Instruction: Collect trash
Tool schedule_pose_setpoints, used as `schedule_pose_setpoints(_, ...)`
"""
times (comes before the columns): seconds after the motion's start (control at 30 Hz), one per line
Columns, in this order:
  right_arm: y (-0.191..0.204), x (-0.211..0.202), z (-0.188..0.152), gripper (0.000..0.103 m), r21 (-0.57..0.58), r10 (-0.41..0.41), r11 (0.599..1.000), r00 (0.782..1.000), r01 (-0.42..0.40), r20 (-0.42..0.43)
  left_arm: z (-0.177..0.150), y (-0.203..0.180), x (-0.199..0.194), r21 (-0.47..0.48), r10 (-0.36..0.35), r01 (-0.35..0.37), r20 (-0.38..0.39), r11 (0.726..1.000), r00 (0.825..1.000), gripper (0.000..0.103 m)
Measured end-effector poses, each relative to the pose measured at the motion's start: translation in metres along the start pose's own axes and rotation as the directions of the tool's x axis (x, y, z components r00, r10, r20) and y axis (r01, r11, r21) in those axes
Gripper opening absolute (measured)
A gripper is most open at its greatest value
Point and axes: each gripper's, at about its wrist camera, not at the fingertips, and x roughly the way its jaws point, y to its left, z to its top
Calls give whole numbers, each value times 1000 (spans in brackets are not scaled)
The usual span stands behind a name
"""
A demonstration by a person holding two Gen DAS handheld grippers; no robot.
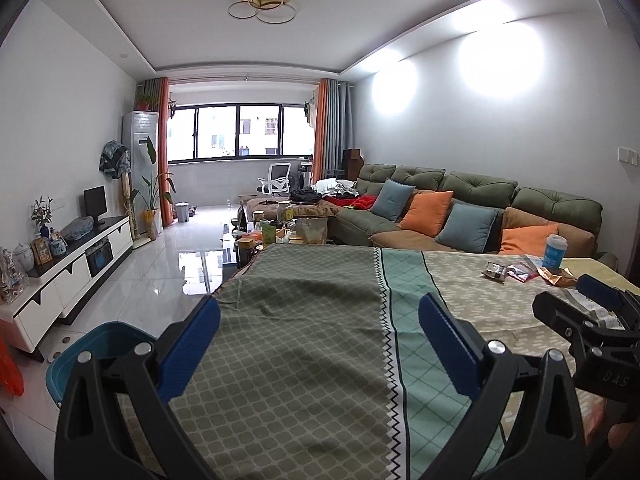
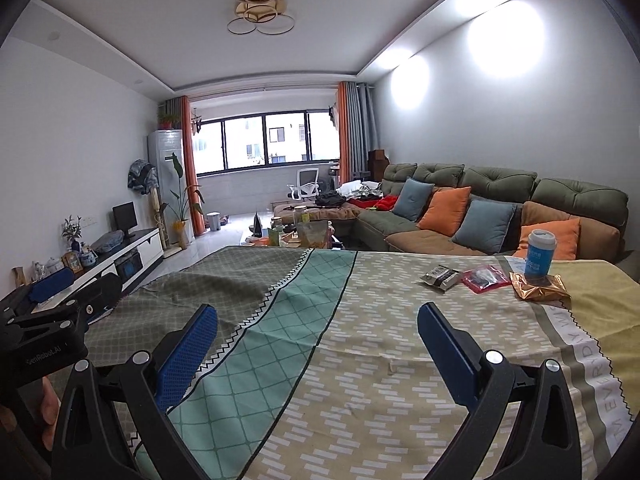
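Living room, patterned cloth over the tabletop [image 2: 360, 360]. Both my tongs, left [image 1: 320, 344] and right [image 2: 318, 346], gape wide with nothing in them. The trash sits mid-right in the right view: gold wrapper [image 2: 540, 290], red packet [image 2: 484, 278], dark packet [image 2: 440, 277], blue cup [image 2: 540, 254].

Both wrist cameras sit low over the patterned tablecloth [image 1: 304, 320], facing the far window [image 2: 264, 140]. The left view stands further left; both share sofa [image 2: 500, 200] and wrappers.
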Motion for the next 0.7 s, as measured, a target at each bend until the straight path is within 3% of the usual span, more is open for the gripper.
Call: schedule_pose_setpoints(0.7, 0, -5, 0, 99, 2, -6, 1000, 1000, 6, 7, -2, -1, -1, 6, 12, -12, 0, 1000, 1000, 100)
